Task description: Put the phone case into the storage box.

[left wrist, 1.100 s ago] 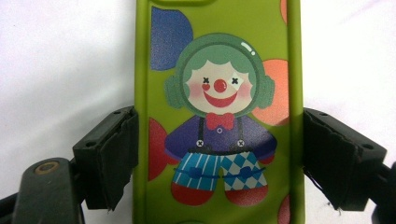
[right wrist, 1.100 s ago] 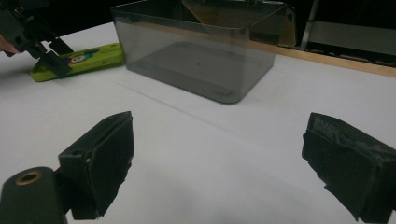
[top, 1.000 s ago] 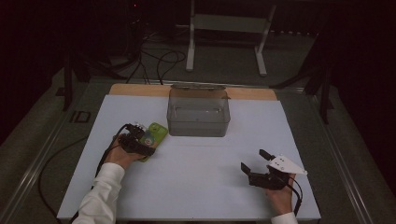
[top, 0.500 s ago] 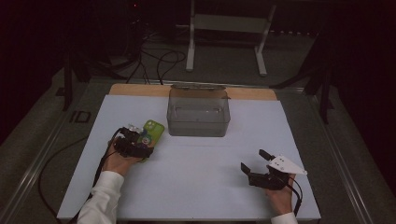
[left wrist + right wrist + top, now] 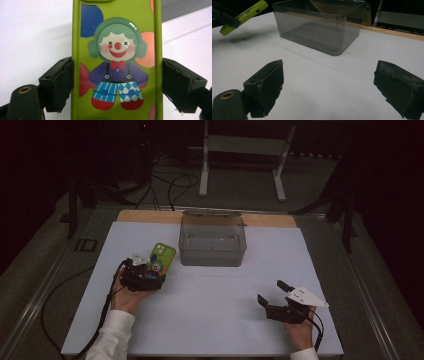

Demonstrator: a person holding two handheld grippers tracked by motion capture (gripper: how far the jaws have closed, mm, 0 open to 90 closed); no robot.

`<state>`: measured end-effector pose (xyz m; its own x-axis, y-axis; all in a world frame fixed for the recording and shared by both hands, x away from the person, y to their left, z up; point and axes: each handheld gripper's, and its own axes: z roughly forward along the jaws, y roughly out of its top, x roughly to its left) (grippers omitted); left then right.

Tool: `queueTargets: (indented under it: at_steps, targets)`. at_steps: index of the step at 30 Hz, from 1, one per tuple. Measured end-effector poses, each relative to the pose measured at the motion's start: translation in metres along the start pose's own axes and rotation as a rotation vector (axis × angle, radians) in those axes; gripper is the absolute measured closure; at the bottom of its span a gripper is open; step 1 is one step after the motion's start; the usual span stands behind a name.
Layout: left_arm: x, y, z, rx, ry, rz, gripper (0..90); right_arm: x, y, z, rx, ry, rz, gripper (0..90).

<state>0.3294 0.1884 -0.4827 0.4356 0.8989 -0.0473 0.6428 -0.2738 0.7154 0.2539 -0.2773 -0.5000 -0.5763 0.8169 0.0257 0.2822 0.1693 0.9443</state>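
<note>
While the left gripper clamps the green phone case by its long edges, the high view places the smoky plastic bin ahead of it and a little to its right, with bare white surface between. The right gripper rests low on that surface, well apart from the case, jaws spread with nothing in them. Judging from this, the step in hand is carrying the case to the bin; doing it well means keeping the squeeze even, lifting enough to clear the bin's near wall, and letting go only once the case is inside the rim.

From the left gripper view, both pads press against the phone case at its two sides, so the hold looks centred and square. Its print is a cartoon clown with green hair, red nose, bow tie and blue patterned trousers among coloured dots; no lettering or brand can be read.

Seen from the right gripper view, the bin stands ahead, empty, and the case hangs tilted above the surface to the far left.
</note>
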Motion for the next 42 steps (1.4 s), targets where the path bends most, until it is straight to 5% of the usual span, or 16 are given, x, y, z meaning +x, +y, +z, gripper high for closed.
queueTargets:
  at_steps: [19,33,42]
  targets:
    - [-0.014,-0.009,-0.029,-0.259,0.000,-0.026,16.6,0.001,0.000,0.002,0.005,0.019,0.029,9.1]
    - [-0.023,-0.004,-0.035,-0.316,0.015,-0.031,16.6,0.008,0.007,0.009,0.019,0.057,0.087,9.1]
    - [-0.037,0.001,-0.038,-0.339,-0.009,0.002,16.6,0.024,0.034,0.025,0.016,0.105,0.057,9.1]
